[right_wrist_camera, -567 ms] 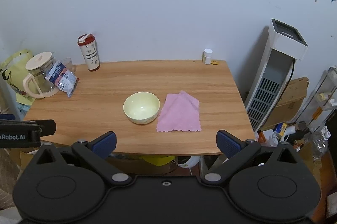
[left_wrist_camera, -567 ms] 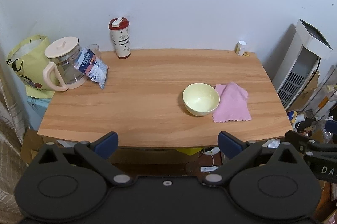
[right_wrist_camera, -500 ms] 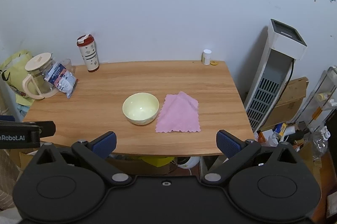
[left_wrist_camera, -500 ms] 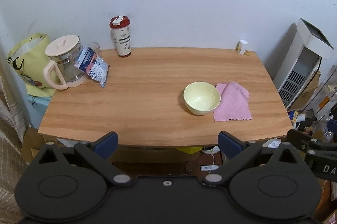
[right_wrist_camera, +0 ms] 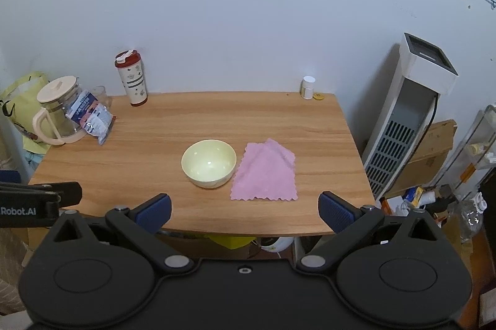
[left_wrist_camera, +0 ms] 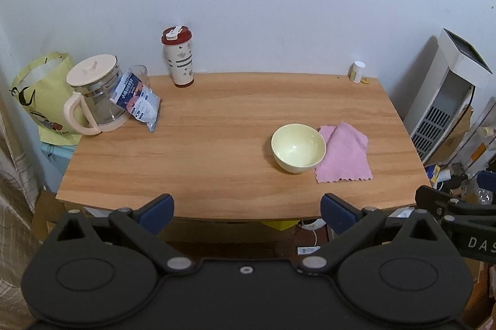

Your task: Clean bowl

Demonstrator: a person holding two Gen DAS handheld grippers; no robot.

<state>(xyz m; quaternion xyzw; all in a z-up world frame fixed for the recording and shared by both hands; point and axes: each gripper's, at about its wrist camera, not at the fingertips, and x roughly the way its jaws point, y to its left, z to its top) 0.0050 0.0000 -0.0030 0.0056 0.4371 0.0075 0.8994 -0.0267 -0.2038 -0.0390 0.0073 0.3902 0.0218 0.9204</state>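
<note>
your left gripper [left_wrist_camera: 247, 209]: jaws spread wide, nothing between them, held off near edge of table [left_wrist_camera: 217, 125]. your right gripper [right_wrist_camera: 245, 209]: same, wide apart, empty. bowl [right_wrist_camera: 209, 163] upright on table, right of centre, apart from both grippers. pink cloth [right_wrist_camera: 266, 172] flat just right of bowl, edge touching it. kettle [left_wrist_camera: 93, 95], packet [left_wrist_camera: 138, 99], tumbler [left_wrist_camera: 178, 56] at far left; small bottle [left_wrist_camera: 358, 71] at back right corner.

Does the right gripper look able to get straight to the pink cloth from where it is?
Probably yes. The right gripper is open and empty at the table's near edge, and the pink cloth lies flat just ahead, beside the bowl, uncovered.
</note>
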